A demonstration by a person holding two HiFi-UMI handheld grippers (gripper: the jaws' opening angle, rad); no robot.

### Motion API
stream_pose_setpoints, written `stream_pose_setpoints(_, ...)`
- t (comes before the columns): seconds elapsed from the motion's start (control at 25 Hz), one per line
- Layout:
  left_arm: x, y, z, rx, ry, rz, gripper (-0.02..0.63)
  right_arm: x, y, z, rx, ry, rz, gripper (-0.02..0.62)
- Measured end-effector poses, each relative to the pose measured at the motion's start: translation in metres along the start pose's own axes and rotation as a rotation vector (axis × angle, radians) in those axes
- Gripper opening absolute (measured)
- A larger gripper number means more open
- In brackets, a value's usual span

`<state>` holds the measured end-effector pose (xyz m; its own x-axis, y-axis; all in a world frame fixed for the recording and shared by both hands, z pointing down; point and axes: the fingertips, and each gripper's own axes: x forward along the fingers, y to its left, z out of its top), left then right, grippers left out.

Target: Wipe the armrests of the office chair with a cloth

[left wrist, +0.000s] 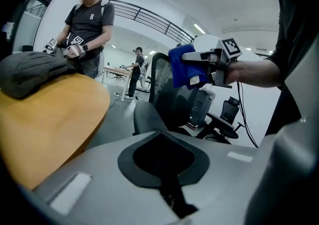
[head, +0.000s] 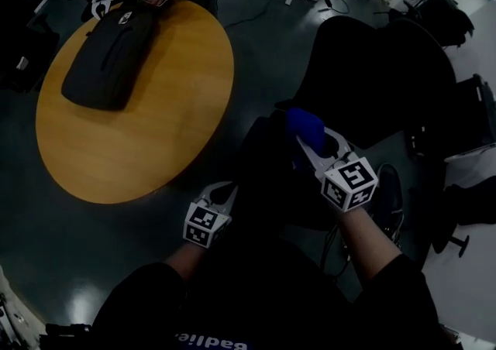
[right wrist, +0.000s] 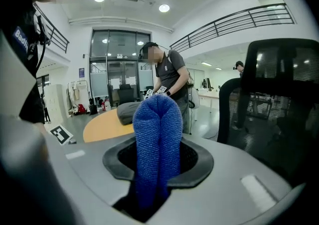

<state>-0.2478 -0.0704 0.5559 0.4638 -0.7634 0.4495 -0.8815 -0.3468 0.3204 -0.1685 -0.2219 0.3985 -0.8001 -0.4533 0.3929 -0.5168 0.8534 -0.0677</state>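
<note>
My right gripper was clamped on the blue cloth. The cloth was folded double and pinched low, so a rounded pad of it stood out past the jaw tips. That left soft cloth, not hard jaw, as the part that would meet the chair.

I held it out to the right and a little away from me, over the near left side of the black office chair, where I judged an armrest to be. The chair was too dark for me to pick out the armrest itself, or to tell whether the cloth was touching it. From my other gripper's view the cloth seemed to hang in front of the backrest rather than pressed on anything, so I judged the wiping had not properly begun.

My left gripper hung low and near, just in front of my lap. Its jaws were together with nothing between them. It had no share in the wipe for now, and I think I held it back there to leave the right arm room; it could have steadied the chair if it swivelled.

To the far left, well apart from the chair, stood a round wooden table with a dark backpack on it. Another person stood over it with grippers at the bag.
</note>
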Motion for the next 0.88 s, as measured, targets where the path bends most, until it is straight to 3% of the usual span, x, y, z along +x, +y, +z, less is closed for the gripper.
stream_pose_setpoints(0.56, 0.014, 0.025, -0.026, -0.064, 0.028, 0.036, 0.012, 0.161, -0.024, -0.056, -0.272, 0.323, 0.138, 0.132)
stream_pose_setpoints(0.88, 0.015, 0.022, -0.022, -0.080, 0.002, 0.039, 0.012, 0.199, -0.008, -0.107, -0.368, 0.514, 0.202, 0.132)
